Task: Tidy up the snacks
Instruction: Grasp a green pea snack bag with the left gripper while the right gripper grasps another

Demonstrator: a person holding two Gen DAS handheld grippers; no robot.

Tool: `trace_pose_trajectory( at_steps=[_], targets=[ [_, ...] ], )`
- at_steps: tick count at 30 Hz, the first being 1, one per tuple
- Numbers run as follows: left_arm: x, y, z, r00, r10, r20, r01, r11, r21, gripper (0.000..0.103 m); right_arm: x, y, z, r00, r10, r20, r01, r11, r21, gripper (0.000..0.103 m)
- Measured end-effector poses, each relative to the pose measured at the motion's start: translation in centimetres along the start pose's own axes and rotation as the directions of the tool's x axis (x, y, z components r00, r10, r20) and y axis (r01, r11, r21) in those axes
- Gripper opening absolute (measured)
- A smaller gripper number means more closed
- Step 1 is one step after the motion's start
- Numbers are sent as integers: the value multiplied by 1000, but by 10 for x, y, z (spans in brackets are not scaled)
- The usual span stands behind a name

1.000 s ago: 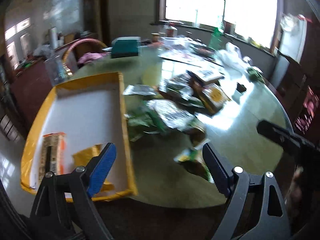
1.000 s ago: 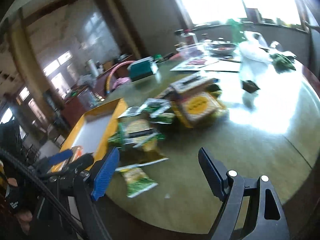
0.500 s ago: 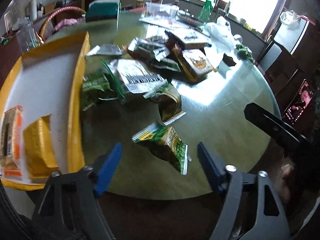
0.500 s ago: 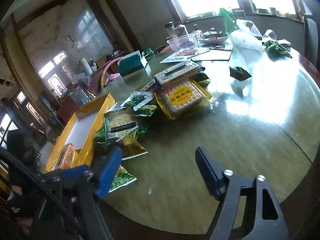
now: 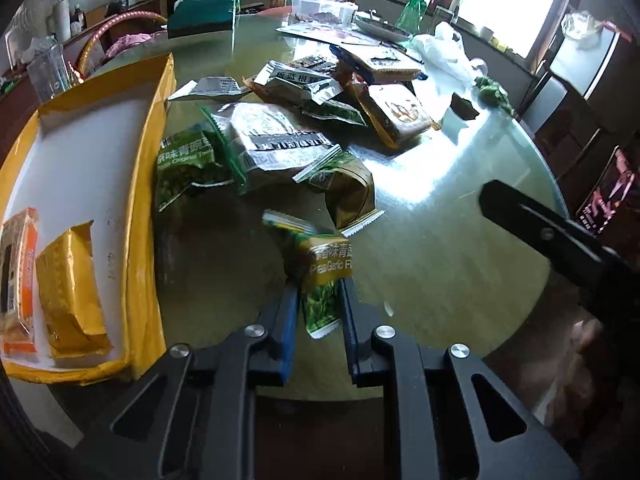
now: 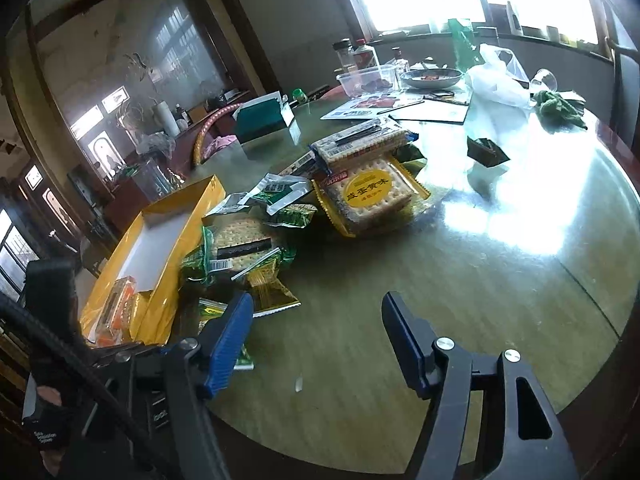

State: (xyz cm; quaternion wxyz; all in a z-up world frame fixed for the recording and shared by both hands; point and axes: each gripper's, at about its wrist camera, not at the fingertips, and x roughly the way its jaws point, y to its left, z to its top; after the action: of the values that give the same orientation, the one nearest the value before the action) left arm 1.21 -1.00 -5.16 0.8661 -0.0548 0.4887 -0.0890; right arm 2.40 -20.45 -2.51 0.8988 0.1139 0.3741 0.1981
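Big bright windows fill the far side of the room, and their light makes a white shine on the round green table (image 6: 400, 288). Its top looks smooth and glassy, and dark wooden furniture stands around it.

On the far part of the table sit a clear plastic tub (image 6: 370, 78), a bowl (image 6: 431, 77), a white plastic bag (image 6: 496, 80) and a dark green box (image 6: 259, 118). A pile of snack packs lies in the middle. One is a yellow cracker pack (image 6: 370, 196), and a see-through cracker pack (image 5: 276, 140) lies near it.

A yellow box (image 5: 154, 184) with a white inside sits at the left edge of the table, just beside the pile. An orange snack pack (image 5: 18, 276) and a gold packet (image 5: 72, 300) lie inside it.

The left gripper (image 5: 320, 308) is squeezed tight on the bottom end of a green pea packet (image 5: 324, 276). The packet is at the near edge of the table, between the yellow box and the pile. I cannot tell if it touches the table.

The right gripper (image 6: 316, 340) has its fingers spread wide with nothing between them. It is over the near edge of the table, close to the left gripper.
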Motion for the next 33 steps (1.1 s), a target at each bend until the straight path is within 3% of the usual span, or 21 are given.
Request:
trace_pose_trajectory(
  at_steps=[9,18,22,28,33],
  targets=[
    [-28,19,-1,993,-96,67,99,994,-53,18,28,11,4,998,3,-63,-4,1000,-17,59],
    [-45,26,2,992,-58,115,66,996,-63,18,75,36,16,989,36,-141,-46,997,-65,59],
    [-51,27,2,990,-22,143,29,998,-48,18,90,38,12,983,54,-178,-66,996,-62,35],
    [-59,27,2,984,9,180,-2,999,-38,18,80,37,3,983,53,-174,-65,996,-66,33],
    [-74,42,5,978,-16,206,32,997,-77,18,60,34,-2,989,69,-133,-75,996,-41,32]
  ],
)
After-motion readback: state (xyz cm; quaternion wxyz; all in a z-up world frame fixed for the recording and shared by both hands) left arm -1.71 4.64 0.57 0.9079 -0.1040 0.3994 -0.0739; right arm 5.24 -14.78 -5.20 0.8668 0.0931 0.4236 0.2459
